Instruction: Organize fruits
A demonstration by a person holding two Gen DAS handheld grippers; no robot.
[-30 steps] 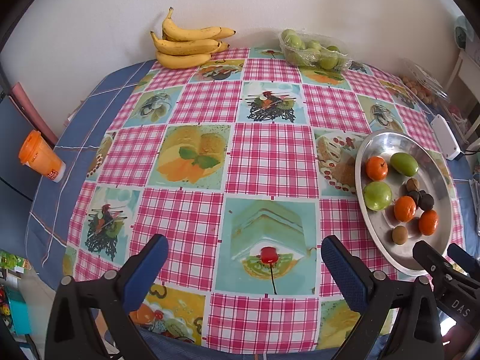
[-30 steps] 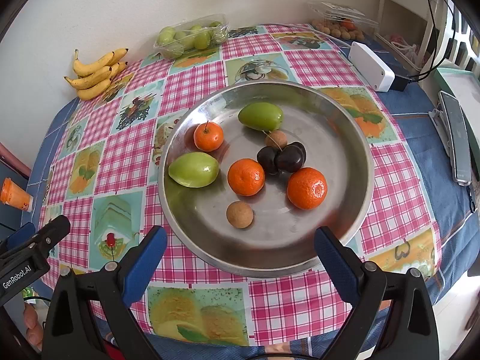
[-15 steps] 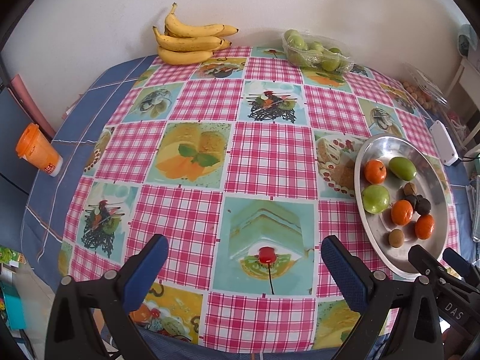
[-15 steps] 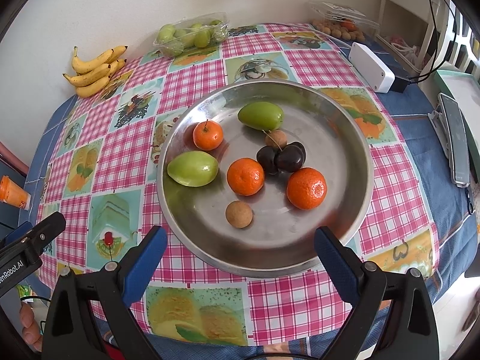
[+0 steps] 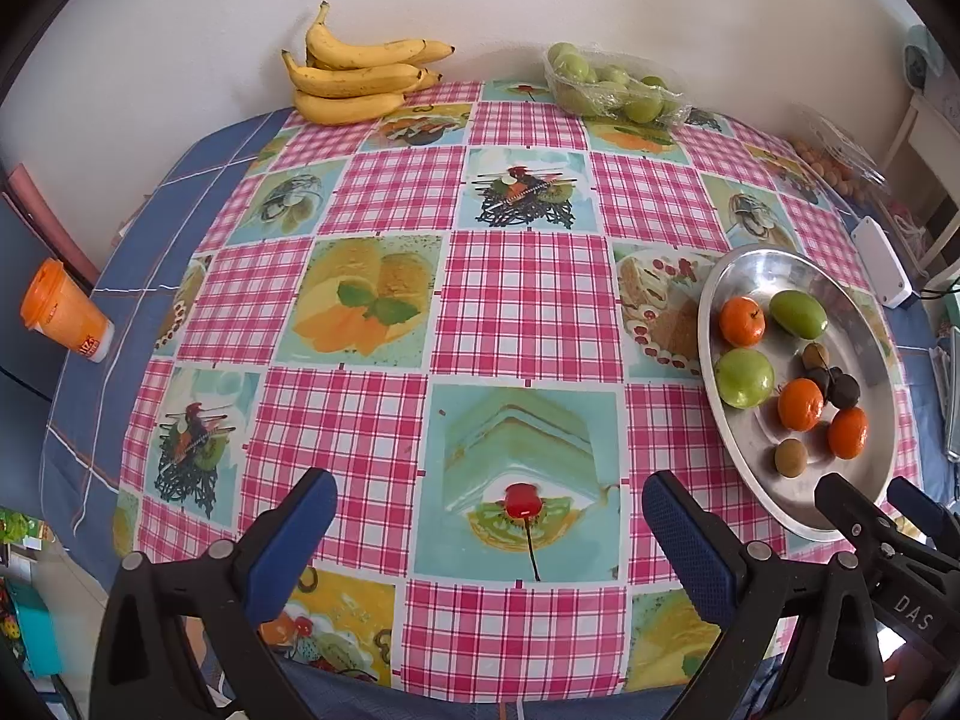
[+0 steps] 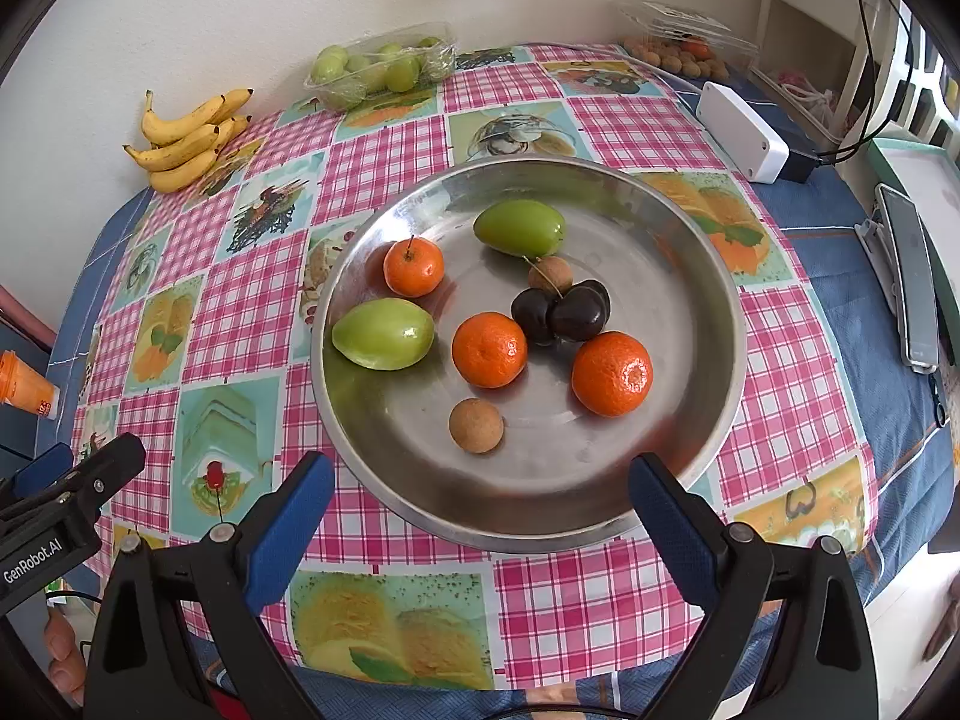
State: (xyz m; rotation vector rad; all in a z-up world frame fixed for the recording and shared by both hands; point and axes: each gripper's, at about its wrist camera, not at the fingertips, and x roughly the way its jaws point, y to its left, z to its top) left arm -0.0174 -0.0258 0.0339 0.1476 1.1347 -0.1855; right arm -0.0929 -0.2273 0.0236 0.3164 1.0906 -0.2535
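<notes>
Holding three oranges (image 6: 489,349), two green mangoes (image 6: 384,333), dark plums (image 6: 564,312) – steel tray (image 6: 690,252) sat unmoved on the worktop (image 5: 528,300), left tool (image 5: 486,510) and right tool (image 6: 480,498) gaped empty – left one had backed off slightly.

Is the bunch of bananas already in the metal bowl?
No, the bananas lie on the tablecloth by the wall, well apart from the metal bowl, which holds only small fruit.
</notes>
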